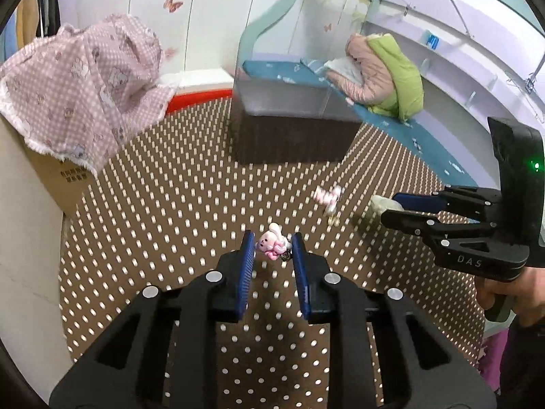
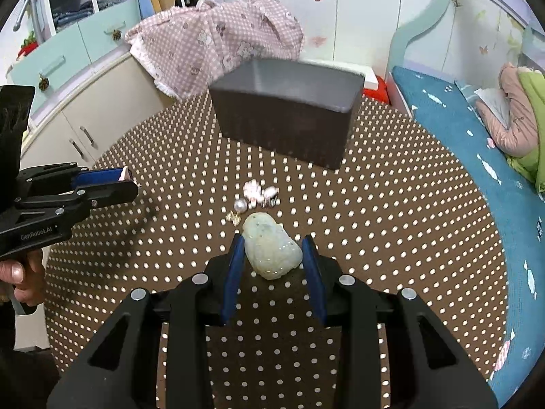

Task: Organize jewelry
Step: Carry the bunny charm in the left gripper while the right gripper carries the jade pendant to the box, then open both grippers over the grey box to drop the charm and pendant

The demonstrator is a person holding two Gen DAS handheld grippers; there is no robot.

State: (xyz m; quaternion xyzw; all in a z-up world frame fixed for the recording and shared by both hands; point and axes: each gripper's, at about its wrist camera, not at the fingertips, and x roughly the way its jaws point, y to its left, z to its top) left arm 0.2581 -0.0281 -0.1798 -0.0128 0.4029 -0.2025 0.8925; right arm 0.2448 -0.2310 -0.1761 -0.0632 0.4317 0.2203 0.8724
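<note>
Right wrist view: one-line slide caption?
Right hand-held gripper open around a pale jade pendant on the dotted table, dark box behind.

Glossy pale stone pendant [image 2: 272, 250], matt dark box [image 2: 286, 109], pink checked cloth [image 2: 218, 44], perforated brown tabletop [image 2: 391, 238]

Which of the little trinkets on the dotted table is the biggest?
The pale green carved stone pendant, lying between the right gripper's open fingers. It dwarfs the pearl bead, the pink pieces and the pink figure charm.
</note>
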